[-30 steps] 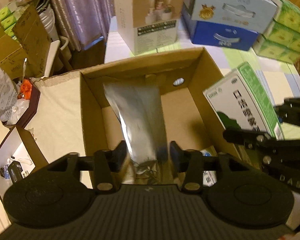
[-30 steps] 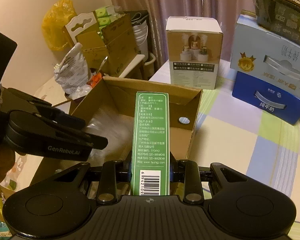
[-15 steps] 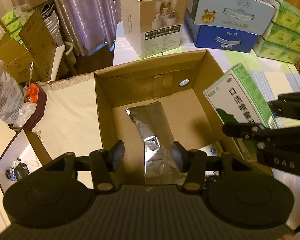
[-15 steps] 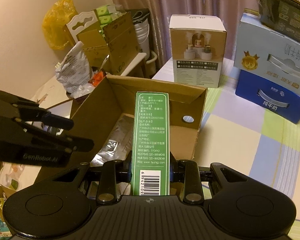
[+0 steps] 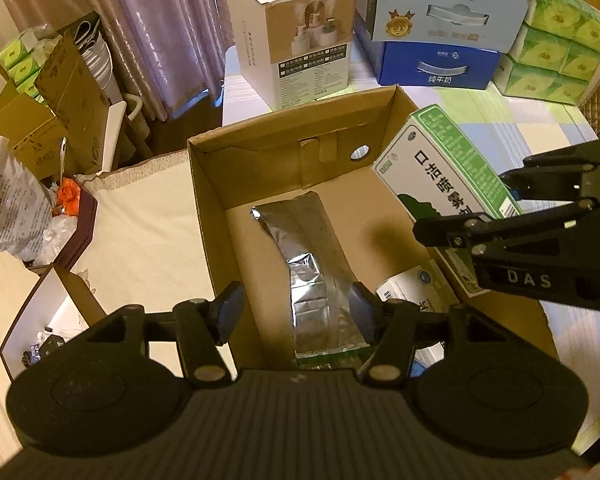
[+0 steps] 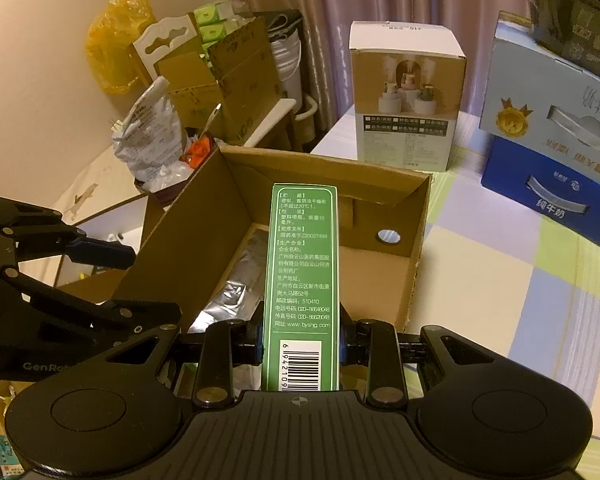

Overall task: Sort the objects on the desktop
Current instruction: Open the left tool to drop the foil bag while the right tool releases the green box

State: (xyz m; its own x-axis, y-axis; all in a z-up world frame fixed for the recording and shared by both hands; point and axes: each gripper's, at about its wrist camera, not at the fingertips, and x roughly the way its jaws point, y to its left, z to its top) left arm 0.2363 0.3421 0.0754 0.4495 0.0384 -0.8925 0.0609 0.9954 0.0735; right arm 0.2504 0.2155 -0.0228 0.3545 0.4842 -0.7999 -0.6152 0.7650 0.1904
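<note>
The left gripper [image 5: 296, 306] has its two black fingers spread apart above the near end of an open cardboard box [image 5: 204, 216], and nothing is between them. Just ahead of it, flat on the brown floor of the box, lies a long silver foil pouch [image 5: 312, 256], shiny and wrinkled. The right gripper [image 6: 300, 340] is clamped on a slim green-and-white medicine carton [image 6: 302, 272], a smooth printed box with a barcode at the near end; it is held tilted over the right wall of the cardboard box. Another small white carton [image 5: 410, 282] lies in the box's near right corner, below the green one. The box stands on a tablecloth [image 6: 500, 280] with pale checks. Farther ahead stand a white product box [image 6: 406, 96], a blue milk carton [image 5: 436, 66] and pink-grey curtains [image 5: 160, 20].
</note>
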